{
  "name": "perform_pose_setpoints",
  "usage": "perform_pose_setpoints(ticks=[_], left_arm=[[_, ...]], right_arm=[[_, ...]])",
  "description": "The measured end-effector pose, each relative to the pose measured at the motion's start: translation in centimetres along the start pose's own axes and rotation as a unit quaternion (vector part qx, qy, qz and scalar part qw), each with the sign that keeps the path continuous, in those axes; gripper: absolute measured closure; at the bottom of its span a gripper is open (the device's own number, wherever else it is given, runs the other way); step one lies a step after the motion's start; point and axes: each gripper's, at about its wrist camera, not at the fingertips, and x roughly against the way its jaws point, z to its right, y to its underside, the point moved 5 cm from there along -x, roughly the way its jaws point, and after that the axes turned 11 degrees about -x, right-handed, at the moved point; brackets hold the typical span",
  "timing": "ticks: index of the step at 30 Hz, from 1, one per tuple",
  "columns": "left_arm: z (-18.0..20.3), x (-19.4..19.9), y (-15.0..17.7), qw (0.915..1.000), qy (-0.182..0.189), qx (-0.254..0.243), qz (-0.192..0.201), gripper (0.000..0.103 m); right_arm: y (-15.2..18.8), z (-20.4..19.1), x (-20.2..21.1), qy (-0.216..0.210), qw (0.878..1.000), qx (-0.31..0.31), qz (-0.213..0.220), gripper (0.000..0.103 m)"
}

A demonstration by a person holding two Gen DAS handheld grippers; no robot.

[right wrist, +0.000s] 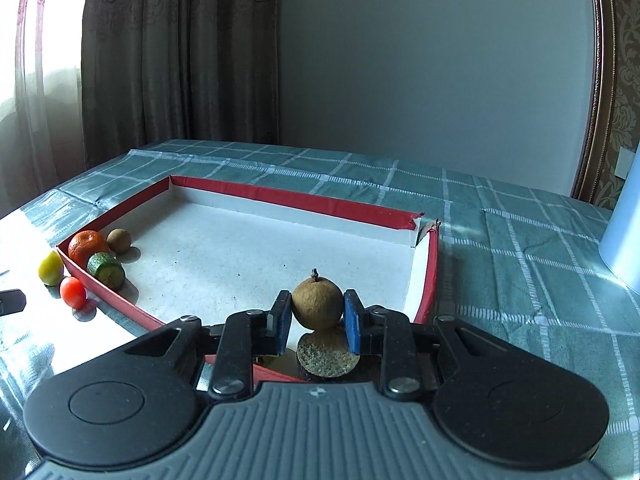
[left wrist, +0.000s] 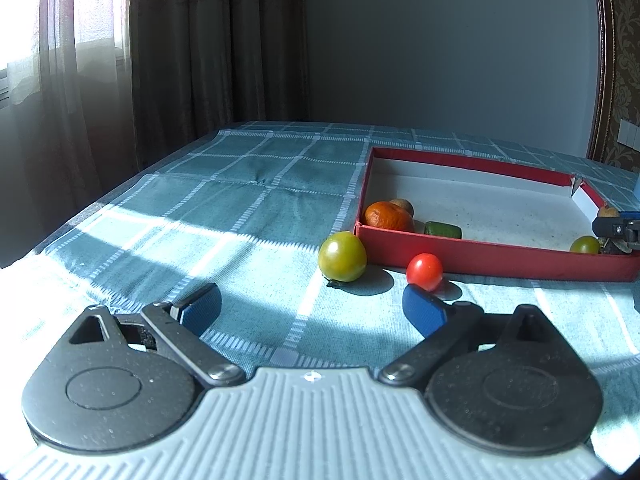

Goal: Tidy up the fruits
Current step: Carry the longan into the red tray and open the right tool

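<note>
I see a teal cloth (left wrist: 256, 184) with a white grid, and a red tray (right wrist: 280, 194) with a white speckled floor. In it: orange mandarin (right wrist: 85, 246), green cucumber piece (right wrist: 106, 270), brown longan (right wrist: 119, 239). Outside: yellow-green tomato (left wrist: 342, 256) and a red one (left wrist: 425, 271). My grippers' pads (left wrist: 423, 310) are blue (frames black). Curtains (right wrist: 180, 52) brown, patterned.

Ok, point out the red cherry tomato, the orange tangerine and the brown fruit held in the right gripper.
red cherry tomato (left wrist: 425, 271), left wrist view, middle of its skin.
orange tangerine (left wrist: 387, 216), left wrist view, its top.
brown fruit (right wrist: 317, 303), right wrist view, its front face between the fingers.
</note>
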Motion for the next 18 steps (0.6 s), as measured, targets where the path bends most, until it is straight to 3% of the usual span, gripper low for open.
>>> perform_pose_setpoints(ticks=[8, 12, 14, 16, 18], left_arm=[[-0.2, 0.0, 0.1, 1.0000, 0.005, 0.006, 0.001, 0.006], [0.0, -0.1, 0.1, 0.9995, 0.032, 0.006, 0.002, 0.006], [0.4, -0.3, 0.0, 0.9993, 0.036, -0.004, -0.003, 0.009], [1.1, -0.4, -0.4, 0.9991, 0.039, -0.018, -0.003, 0.015], [2.0, -0.8, -0.7, 0.9984, 0.047, -0.032, -0.005, 0.016]], right_arm=[[0.0, 0.5, 1.1, 0.004, 1.000, -0.018, 0.006, 0.073], [-0.2, 1.2, 4.5, -0.019, 0.998, -0.048, 0.030, 0.072], [0.2, 1.3, 6.4, -0.033, 0.997, -0.057, 0.047, 0.063], [1.0, 1.5, 7.9, -0.042, 0.995, -0.063, 0.061, 0.047], [1.7, 1.6, 8.8, -0.049, 0.995, -0.064, 0.064, 0.046]])
